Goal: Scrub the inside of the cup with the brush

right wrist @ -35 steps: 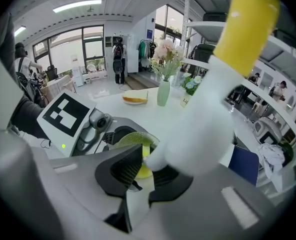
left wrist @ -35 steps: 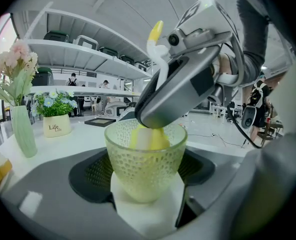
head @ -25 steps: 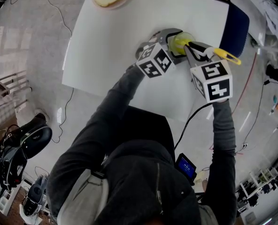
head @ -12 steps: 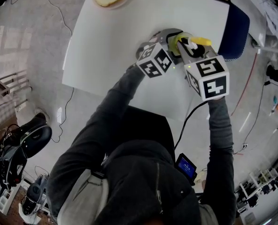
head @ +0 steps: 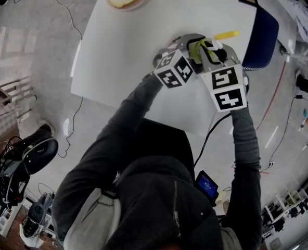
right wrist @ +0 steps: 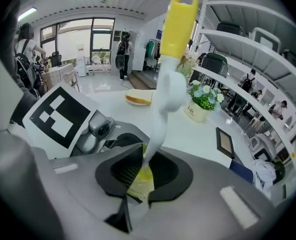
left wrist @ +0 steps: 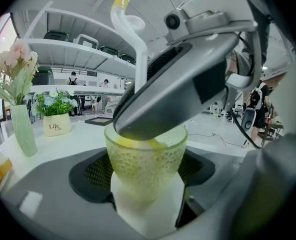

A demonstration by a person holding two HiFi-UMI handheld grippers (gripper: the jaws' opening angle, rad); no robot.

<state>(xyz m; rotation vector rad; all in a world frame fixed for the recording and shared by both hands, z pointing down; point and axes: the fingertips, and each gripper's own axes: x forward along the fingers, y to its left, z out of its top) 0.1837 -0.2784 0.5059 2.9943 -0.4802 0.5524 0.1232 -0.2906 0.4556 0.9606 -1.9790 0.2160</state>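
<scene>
While grey marbled floor ringed the white tabletop, left fingers clamped a yellow glass cup, right fingers a white brush.

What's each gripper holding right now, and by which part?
Left gripper: the yellow-green cup, clamped across its lower sides. Right gripper: the brush, low on its white handle.

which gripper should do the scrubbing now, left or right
Right. The right gripper is shut on the brush, whose head sits inside the cup; the left gripper clamps the cup and should probably just steady it.
</scene>
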